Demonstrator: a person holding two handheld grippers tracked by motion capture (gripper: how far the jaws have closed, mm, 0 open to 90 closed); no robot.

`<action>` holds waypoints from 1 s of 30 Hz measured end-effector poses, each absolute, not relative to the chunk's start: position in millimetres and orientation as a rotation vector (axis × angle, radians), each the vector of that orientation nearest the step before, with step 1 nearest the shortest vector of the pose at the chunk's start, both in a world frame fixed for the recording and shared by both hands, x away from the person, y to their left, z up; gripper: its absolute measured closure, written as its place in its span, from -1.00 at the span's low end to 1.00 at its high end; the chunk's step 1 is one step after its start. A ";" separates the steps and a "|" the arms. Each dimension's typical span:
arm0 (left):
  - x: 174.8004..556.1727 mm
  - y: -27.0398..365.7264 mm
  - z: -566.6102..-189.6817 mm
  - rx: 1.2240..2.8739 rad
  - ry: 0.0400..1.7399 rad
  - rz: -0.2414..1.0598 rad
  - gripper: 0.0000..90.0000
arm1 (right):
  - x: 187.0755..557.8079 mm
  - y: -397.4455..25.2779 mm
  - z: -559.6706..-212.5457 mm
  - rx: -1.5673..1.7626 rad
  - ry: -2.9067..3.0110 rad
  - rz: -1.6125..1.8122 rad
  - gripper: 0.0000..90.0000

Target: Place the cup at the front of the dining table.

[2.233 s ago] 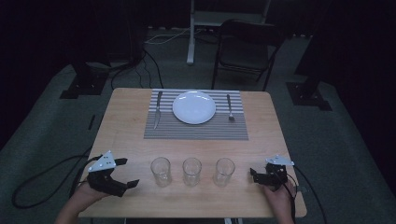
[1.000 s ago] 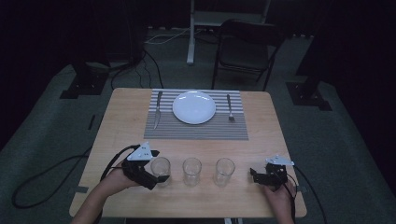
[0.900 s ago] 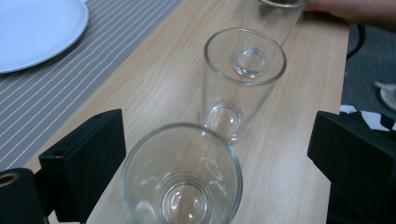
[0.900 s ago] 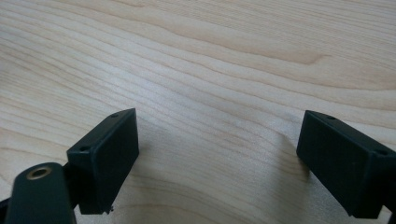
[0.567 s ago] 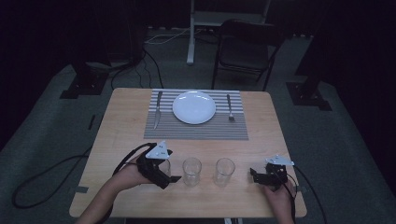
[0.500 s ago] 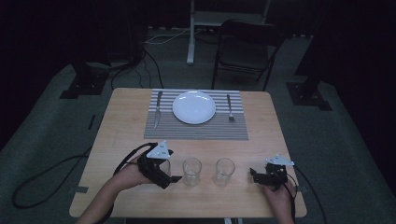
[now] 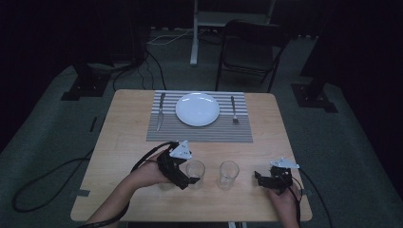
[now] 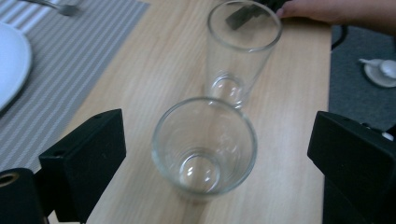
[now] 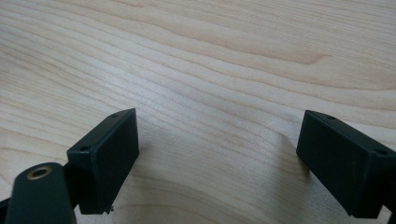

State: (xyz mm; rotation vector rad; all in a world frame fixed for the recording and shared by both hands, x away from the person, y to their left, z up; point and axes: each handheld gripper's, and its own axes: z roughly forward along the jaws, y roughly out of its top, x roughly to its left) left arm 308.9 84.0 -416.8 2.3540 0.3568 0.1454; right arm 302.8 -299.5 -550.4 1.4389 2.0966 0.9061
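We see a clear empty glass (image 8: 204, 147) standing upright on the bare wood of the table (image 7: 123, 142), off the near edge of the striped placemat (image 7: 199, 129), on the person's side of it. The left gripper (image 8: 215, 140) has its jaws spread wide to either side of this glass, with wood showing between each jaw and the glass wall, so nothing is clamped. A second, taller-looking glass (image 8: 243, 51) stands just beyond the first, further along the same edge of the placemat, also upright and empty. From the high view we find these two glasses (image 7: 195, 173) (image 7: 228, 174) side by side but apart. The left gripper (image 7: 189, 177) is just beside the one nearer the placemat's middle, a hand (image 7: 149, 173) behind it. The right gripper (image 7: 266, 179) rests low on the wood past the placemat's right corner, well apart from both glasses, and its own view shows its jaws (image 9: 219, 135) wide apart over bare wood. On the placemat a white plate (image 7: 197, 109) lies centred, a knife (image 7: 160, 111) to its left and a fork (image 7: 234, 109) to its right.
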 end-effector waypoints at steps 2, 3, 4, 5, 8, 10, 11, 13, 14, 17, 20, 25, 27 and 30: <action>309.1 77.0 -417.7 2.371 0.351 0.137 -0.89 | 302.8 -299.5 -550.4 1.439 2.097 0.906 -0.72; 308.6 73.5 -418.0 2.376 0.346 0.141 -0.89 | 302.8 -299.5 -550.4 1.439 2.097 0.906 -0.72; 308.8 70.5 -417.8 2.391 0.336 0.140 -0.89 | 302.8 -299.5 -550.4 1.439 2.097 0.906 -0.72; 308.8 67.4 -418.1 2.395 0.330 0.134 -0.89 | 302.8 -299.5 -550.4 1.439 2.097 0.906 -0.72; 310.2 57.4 -418.2 2.395 0.331 0.120 -0.89 | 302.8 -299.5 -550.4 1.439 2.097 0.906 -0.72; 312.0 49.3 -418.0 2.400 0.320 0.107 -0.89 | 302.8 -299.5 -550.4 1.439 2.097 0.906 -0.72; 312.2 46.0 -417.7 2.401 0.317 0.106 -0.89 | 302.8 -299.5 -550.4 1.439 2.097 0.906 -0.72; 313.0 36.2 -416.7 2.411 0.305 0.109 -0.89 | 302.8 -299.5 -550.4 1.439 2.097 0.906 -0.72; 313.3 32.3 -416.5 2.409 0.298 0.110 -0.89 | 302.8 -299.5 -550.4 1.439 2.097 0.906 -0.72; 314.4 22.5 -418.0 2.415 0.290 0.094 -0.89 | 302.8 -299.5 -550.4 1.439 2.097 0.906 -0.72; 312.5 12.2 -421.6 2.442 0.285 0.098 -0.89 | 302.9 -299.5 -550.4 1.439 2.097 0.906 -0.72; 312.4 -2.6 -423.4 2.476 0.279 0.112 -0.89 | 302.8 -299.5 -550.4 1.439 2.097 0.906 -0.72; 312.5 -12.9 -426.3 2.509 0.268 0.122 -0.89 | 302.9 -299.5 -550.4 1.439 2.097 0.906 -0.72; 313.0 -21.7 -430.5 2.535 0.271 0.114 -0.89 | 302.9 -299.5 -550.4 1.439 2.097 0.906 -0.72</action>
